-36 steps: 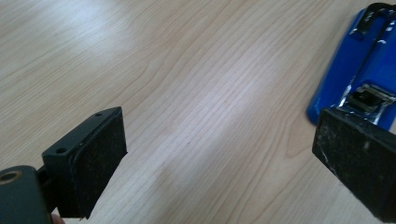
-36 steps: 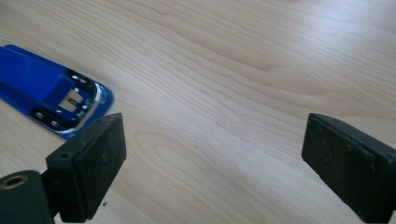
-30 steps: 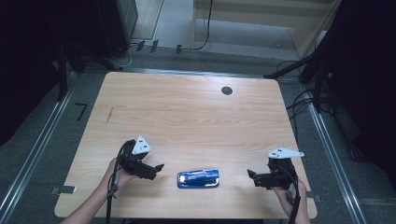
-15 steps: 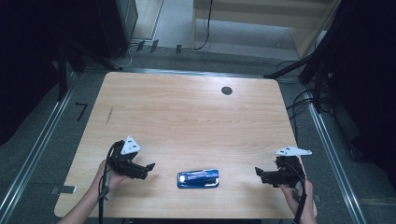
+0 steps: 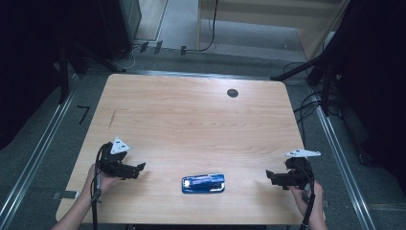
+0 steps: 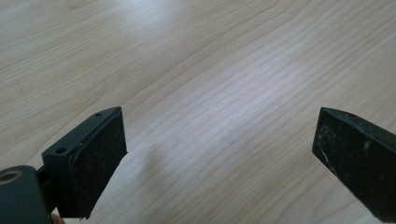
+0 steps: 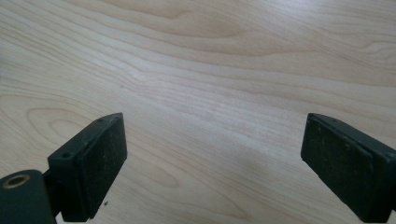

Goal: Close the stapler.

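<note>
left gripper (image 5: 139, 168), right gripper (image 5: 271, 176), fingers (image 6: 98, 158) spread

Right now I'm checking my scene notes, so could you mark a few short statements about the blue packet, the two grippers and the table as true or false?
1. The flat shiny blue packet lies between the left gripper and the right gripper. True.
2. The left gripper is shut on the packet. False: its jaws stand wide apart over bare wood.
3. The right gripper is open. True.
4. The packet sits beside the small dark round hole. False: the hole is near the far edge of the light wooden table, the packet near the person's edge.
</note>
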{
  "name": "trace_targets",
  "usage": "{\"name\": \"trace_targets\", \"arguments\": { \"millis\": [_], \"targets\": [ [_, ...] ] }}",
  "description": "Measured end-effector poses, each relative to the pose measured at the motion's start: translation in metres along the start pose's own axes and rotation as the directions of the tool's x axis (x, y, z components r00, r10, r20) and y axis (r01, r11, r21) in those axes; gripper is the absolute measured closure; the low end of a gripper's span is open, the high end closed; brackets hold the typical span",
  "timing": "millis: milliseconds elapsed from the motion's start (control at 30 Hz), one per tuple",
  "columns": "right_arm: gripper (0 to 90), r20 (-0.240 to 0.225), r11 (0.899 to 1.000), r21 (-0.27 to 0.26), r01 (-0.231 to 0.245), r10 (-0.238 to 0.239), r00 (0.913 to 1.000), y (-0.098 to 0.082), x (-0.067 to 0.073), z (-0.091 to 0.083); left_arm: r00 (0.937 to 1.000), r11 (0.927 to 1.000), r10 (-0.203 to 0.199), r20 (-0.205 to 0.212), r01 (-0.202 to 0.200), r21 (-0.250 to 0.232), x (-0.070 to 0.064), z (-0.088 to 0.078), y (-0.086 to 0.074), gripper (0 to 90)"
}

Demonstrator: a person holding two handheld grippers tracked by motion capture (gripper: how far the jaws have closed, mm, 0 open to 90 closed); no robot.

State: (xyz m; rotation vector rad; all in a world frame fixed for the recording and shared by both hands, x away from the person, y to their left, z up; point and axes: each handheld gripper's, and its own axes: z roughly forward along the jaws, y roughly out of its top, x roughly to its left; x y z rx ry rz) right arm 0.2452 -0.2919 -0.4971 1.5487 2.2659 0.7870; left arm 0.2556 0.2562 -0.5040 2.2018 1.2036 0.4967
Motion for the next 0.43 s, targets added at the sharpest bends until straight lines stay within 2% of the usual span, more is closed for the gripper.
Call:
{"name": "trace_targets", "arguments": {
  "millis": [167, 333, 433],
  "targets": [
    [6.7, 0.016, 0.999, 0.037, -0.018, 0.018, 0.9997, -0.006, -0.010, 0.006, 0.9993, 0.9997, -0.015, -0.034, 0.016, 0.021, 0.009, 0.004, -0.003, 3.7],
    [5.0, 0.025, 0.998, 0.050, -0.035, 0.034, 0.9991, -0.008, -0.016, 0.011, 0.9990, 0.9993, -0.018, -0.042, 0.019, 0.032, 0.011, 0.008, -0.004, 3.7],
    [3.4, 0.025, 0.997, 0.070, -0.028, 0.026, 0.9994, -0.010, -0.017, 0.014, 0.9987, 0.9992, -0.018, -0.047, 0.020, 0.036, 0.011, 0.011, -0.003, 3.7]
  ]
}}
